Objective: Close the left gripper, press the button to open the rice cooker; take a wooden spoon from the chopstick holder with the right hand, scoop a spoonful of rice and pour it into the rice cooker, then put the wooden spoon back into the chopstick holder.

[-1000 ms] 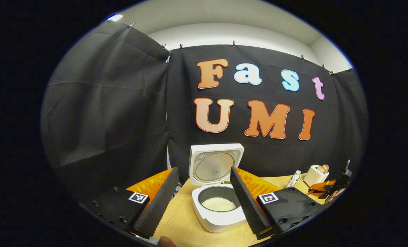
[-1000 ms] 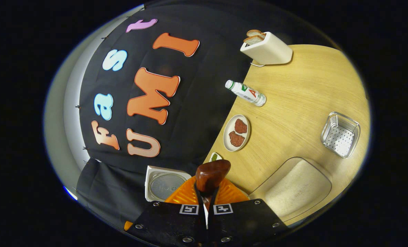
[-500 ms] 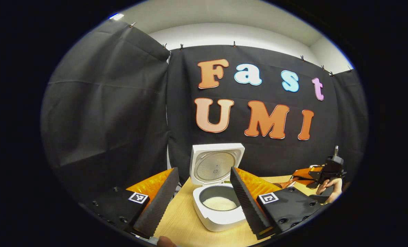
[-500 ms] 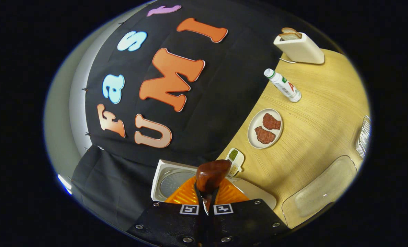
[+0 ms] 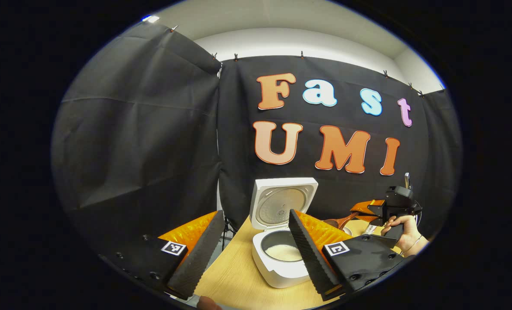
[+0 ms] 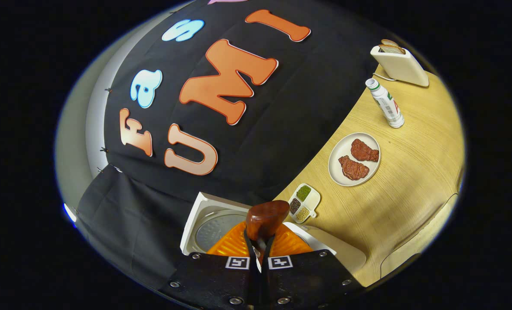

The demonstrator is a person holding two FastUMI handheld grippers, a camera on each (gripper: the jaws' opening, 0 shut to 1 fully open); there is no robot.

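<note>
Wooden spoon clamped in right tongs, held above open rice cooker w/ rice in pot, so pour step looks underway; next likely tip bowl over pot; left tongs wide open, empty, over worktop.

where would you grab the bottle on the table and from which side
Take the bottle around the middle of its body, coming in level from the open table side. It stands upright and is narrow and round, so two fingers can span it; the wall is close behind it. The right gripper is shut on the wooden spoon, so it isn't free.
</note>
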